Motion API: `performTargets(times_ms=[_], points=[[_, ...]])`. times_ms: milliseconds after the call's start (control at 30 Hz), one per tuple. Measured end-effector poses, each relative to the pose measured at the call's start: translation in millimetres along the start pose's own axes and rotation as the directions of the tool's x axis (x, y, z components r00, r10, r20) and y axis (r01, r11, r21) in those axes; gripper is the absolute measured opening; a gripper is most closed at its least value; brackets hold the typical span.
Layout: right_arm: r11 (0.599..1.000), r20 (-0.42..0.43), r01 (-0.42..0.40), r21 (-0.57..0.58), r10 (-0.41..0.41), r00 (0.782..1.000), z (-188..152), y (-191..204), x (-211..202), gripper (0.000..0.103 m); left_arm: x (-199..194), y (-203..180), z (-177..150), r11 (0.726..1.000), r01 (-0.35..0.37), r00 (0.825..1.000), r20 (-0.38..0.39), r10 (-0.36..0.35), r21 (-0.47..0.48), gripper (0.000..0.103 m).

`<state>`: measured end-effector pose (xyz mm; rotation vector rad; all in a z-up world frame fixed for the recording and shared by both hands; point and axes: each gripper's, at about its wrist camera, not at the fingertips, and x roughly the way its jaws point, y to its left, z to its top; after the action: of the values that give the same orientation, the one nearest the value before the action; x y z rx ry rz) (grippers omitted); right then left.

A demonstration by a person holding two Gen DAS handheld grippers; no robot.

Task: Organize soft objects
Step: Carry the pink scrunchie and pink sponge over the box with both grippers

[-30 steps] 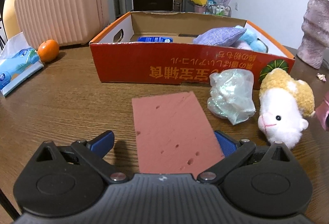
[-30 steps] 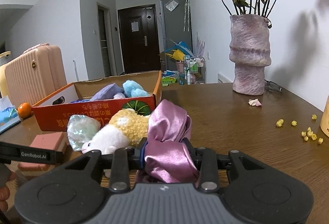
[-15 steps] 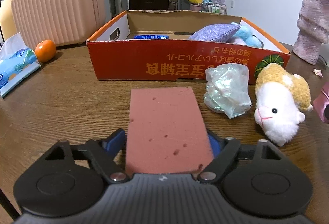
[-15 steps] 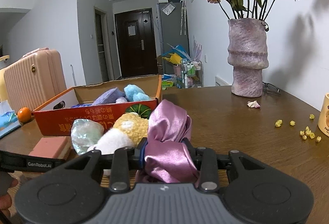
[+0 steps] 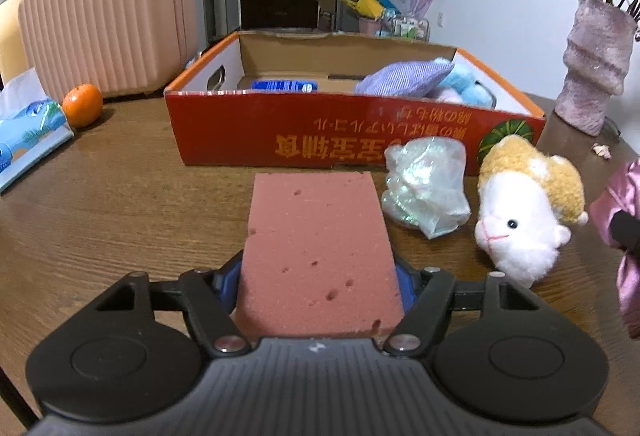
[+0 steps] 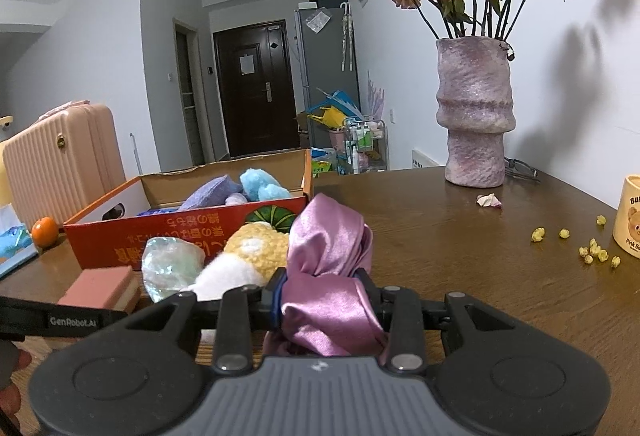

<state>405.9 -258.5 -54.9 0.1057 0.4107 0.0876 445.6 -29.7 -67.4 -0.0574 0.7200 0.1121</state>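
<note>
Resting on the wooden table (image 5: 120, 203), the red cardboard box (image 5: 320, 131) sits ahead of both grippers. The left gripper (image 5: 318, 284) points level at it, jaws pinching the pink sponge block (image 5: 316, 256). The right gripper (image 6: 326, 300), beside the plush toy (image 6: 244, 256), clamps a bunched purple satin cloth (image 6: 328, 268).

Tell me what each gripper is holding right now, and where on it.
The left gripper clamps the pink sponge block by the long sides of its near end. The right gripper pinches the purple satin cloth around its bunched middle.
</note>
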Motion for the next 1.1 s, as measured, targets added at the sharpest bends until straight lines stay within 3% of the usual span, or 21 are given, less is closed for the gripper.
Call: performTargets(times_ms=[467, 867, 1100], points=[[1.000, 0.044, 0.001, 0.008, -0.001, 0.999, 2, 12, -8, 0.033, -35, 2, 9, 1.000, 0.028, 0.991, 0.130, -0.029, 0.007, 0.071], [0.999, 0.107, -0.040, -0.003, 0.040, 0.993, 11, 37, -10, 0.034, -68, 3, 23, 0.999, 0.036, 0.965, 0.259, -0.039, 0.017, 0.071], [0.998, 0.136, -0.065, -0.024, 0.068, 0.988, 17, 57, -3, 0.034, -73, 7, 31, 1.000, 0.021, 0.955, 0.296, -0.020, 0.002, 0.071]])
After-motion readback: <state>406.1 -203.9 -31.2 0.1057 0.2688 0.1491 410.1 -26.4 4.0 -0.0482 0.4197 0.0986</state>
